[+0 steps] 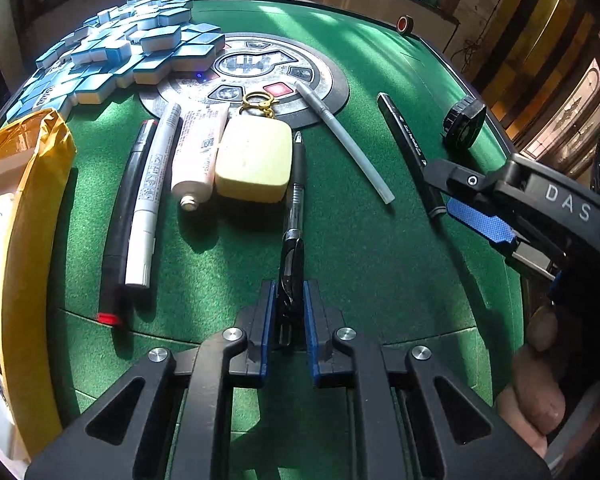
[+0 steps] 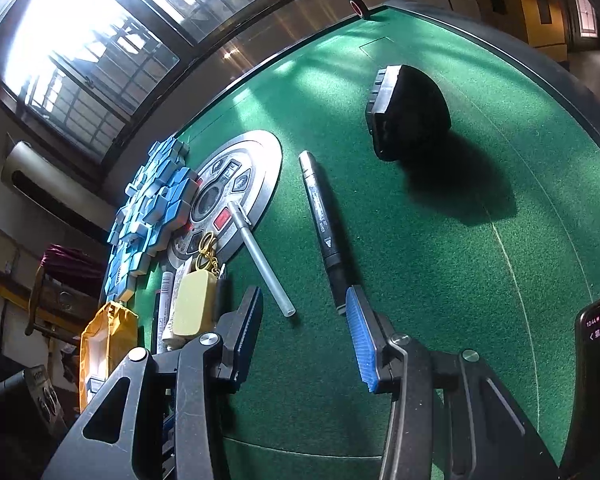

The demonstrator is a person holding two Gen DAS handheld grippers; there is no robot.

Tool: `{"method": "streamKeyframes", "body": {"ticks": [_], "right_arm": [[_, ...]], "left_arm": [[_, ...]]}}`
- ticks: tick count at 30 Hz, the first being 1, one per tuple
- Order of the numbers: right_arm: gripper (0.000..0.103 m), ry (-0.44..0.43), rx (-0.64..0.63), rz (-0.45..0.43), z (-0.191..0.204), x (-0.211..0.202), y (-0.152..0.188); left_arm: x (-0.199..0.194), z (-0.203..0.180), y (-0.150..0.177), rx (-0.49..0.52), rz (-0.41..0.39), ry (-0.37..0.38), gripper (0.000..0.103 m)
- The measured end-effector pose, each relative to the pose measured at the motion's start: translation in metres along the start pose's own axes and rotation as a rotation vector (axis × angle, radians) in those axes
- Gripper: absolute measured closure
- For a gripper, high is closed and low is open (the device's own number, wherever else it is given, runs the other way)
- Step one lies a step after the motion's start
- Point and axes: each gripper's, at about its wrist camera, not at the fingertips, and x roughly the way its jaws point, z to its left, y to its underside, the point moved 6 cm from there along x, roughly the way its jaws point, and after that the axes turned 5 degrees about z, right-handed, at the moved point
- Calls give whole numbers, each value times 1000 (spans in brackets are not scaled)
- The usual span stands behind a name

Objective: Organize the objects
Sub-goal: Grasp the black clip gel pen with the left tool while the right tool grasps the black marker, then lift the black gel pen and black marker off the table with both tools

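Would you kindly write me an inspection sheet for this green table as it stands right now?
Surface: green felt table with a round control panel in the middle.
Job's things: black clip pen, black marker, white marker, tube, yellow keychain case side by side; grey pen and dark marker apart.
Clutter: blue mahjong tiles, yellow bag, black round device, tape roll.
Grippers: left gripper shut on the black clip pen; right gripper open, empty.
Cables: nothing seen on the table.
Surroundings: windows; phone at the edge.
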Motion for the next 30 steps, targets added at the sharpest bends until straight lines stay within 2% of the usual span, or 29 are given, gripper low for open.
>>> {"method": "streamKeyframes", "body": {"ticks": [6,11,13,16,20,23,30], "right_arm": [[65,66,-34,-24,4,0,-4],[65,180,-82,-3,14,1,-15],[65,236,-120,-25,17,6,-23],[67,301,-124,18,11,24,-26],[88,333,-136,49,6,35,-19],[90,347,-146,44,6,32,-14],[90,273,-108,76,9,12,26]], "left_arm": [[-14,12,28,0,11,17,92],[-22,19,44,-2,17,44,92],[-23,20,47,0,19,48,92],[-26,23,50,-4,20,54,92],[-28,28,54,-11,20,55,92],[-30,29,57,-11,18,55,92],[-30,30,56,-20,24,57,92]]}}
